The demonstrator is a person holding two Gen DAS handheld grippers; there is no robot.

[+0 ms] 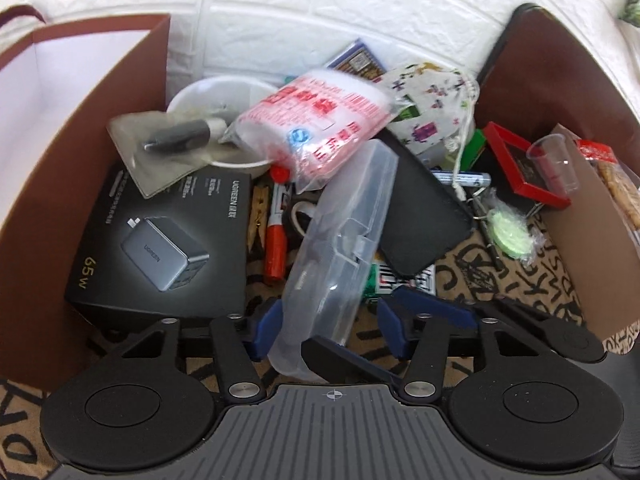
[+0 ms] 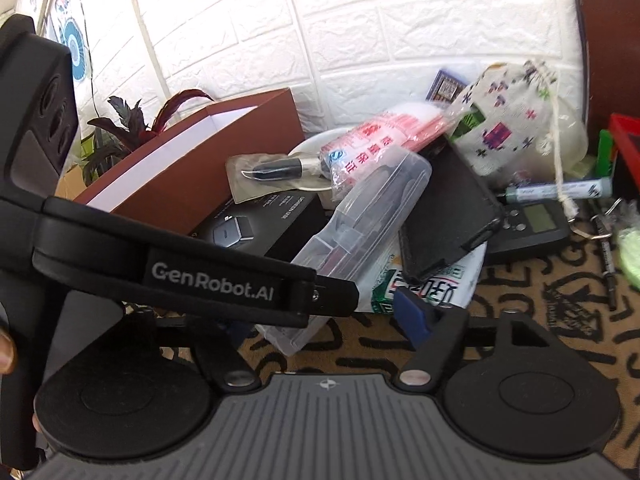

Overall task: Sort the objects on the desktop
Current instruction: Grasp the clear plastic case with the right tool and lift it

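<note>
Nearest, at 6 o'clock in the pile on the table, the clear plastic case lies between the fingers of the left gripper and right gripper; neither visibly pinches it, so both read as released. They should close squarely across its near end (it looks slippery). Farther: one charger box, one red marker, one cloth pouch.
</note>
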